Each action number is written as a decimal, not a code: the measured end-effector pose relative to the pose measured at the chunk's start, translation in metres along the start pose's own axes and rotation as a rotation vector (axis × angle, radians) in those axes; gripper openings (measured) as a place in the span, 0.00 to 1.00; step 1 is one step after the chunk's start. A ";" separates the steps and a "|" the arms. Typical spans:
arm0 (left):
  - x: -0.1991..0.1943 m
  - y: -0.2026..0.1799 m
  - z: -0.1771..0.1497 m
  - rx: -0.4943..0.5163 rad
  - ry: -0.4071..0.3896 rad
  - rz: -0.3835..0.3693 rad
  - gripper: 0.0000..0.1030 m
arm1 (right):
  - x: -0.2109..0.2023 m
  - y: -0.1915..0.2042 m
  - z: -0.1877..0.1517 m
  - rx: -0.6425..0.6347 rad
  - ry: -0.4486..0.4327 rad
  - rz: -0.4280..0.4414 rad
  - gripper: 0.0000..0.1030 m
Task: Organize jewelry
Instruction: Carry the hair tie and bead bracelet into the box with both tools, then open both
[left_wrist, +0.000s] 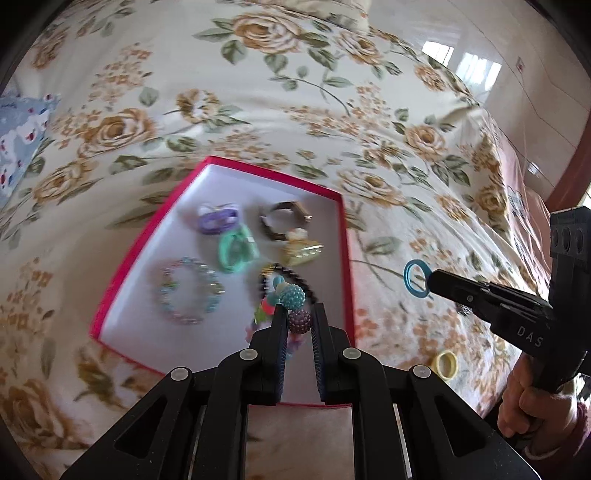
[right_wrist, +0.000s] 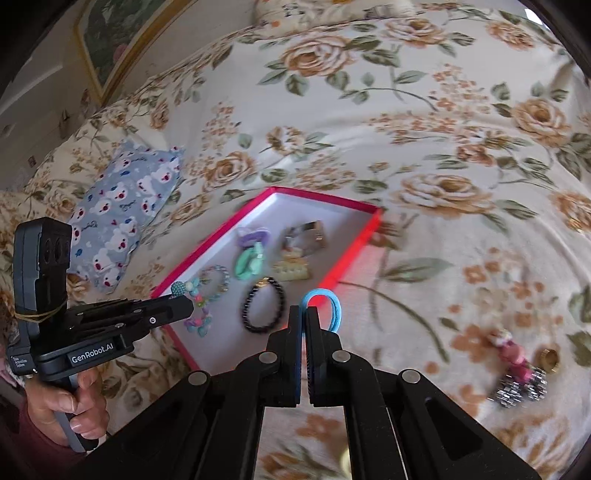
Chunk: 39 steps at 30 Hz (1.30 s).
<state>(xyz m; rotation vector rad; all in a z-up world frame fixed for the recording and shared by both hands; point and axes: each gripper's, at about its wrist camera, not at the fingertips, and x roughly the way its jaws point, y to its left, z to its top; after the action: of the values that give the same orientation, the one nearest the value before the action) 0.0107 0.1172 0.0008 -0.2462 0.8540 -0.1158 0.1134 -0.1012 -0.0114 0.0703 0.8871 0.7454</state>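
Note:
A red box (left_wrist: 346, 236) with a white floor lies on the flowered bedspread; it also shows in the right wrist view (right_wrist: 364, 236). It holds a pastel bead bracelet (left_wrist: 190, 291), a mint hair tie (left_wrist: 236, 251), a purple hair tie (left_wrist: 216, 218), a dark bangle (left_wrist: 284, 219), a gold clip (left_wrist: 301, 251) and a black bead bracelet (right_wrist: 264, 304). My left gripper (left_wrist: 300, 319) is shut on a colourful berry-bead bracelet (left_wrist: 293, 297) over the box's near end. My right gripper (right_wrist: 305, 314) is shut on a blue hair tie (right_wrist: 330, 304), just right of the box.
A yellow ring (left_wrist: 445, 364) lies on the bedspread right of the box. A pink charm and sparkly piece (right_wrist: 515, 365) and a gold ring (right_wrist: 549, 358) lie further right. A blue patterned pillow (right_wrist: 122, 218) lies left of the box.

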 end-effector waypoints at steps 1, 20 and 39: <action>-0.002 0.004 -0.001 -0.010 -0.002 0.006 0.11 | 0.003 0.004 0.001 -0.004 0.004 0.009 0.01; 0.023 0.045 0.017 -0.065 0.018 0.024 0.11 | 0.065 0.045 0.012 -0.071 0.081 0.079 0.01; 0.058 0.075 0.013 -0.142 0.068 0.113 0.12 | 0.120 0.054 -0.001 -0.104 0.204 0.075 0.04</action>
<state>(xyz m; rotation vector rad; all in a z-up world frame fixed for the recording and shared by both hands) 0.0582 0.1799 -0.0528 -0.3276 0.9431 0.0419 0.1305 0.0136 -0.0744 -0.0663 1.0424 0.8789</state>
